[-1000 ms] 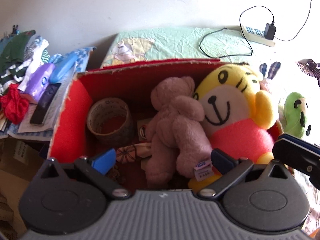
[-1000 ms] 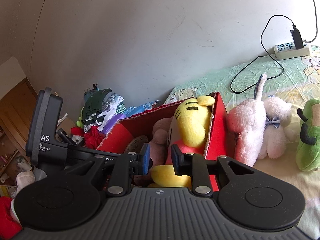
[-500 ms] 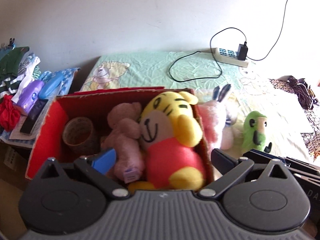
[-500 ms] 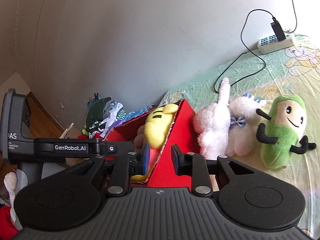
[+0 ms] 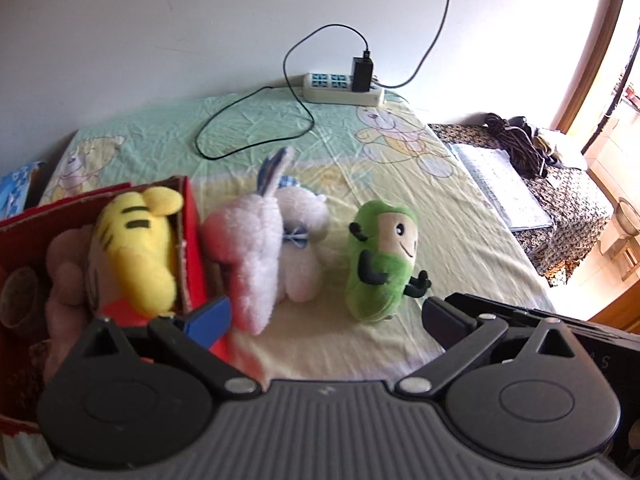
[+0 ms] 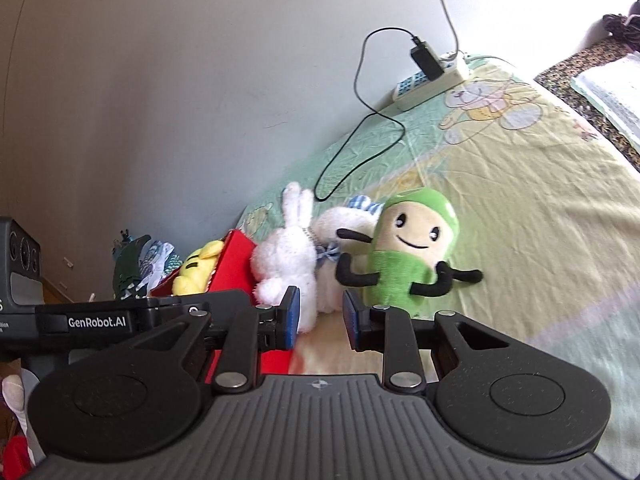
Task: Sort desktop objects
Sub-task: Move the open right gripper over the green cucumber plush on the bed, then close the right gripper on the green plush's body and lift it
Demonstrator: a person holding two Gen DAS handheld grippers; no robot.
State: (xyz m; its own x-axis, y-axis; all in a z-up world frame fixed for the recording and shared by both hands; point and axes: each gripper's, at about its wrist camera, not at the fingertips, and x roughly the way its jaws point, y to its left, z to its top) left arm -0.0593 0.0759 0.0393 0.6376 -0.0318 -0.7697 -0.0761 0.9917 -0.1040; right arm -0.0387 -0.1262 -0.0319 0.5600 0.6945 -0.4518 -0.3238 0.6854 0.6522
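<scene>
Just ahead of the right gripper (image 6: 318, 318), whose fingers stand slightly parted and empty, sit the white rabbit plush (image 6: 288, 264) and green plush (image 6: 404, 256), while the left gripper (image 5: 326, 318) gapes wide beside the red box (image 5: 192, 248).
</scene>
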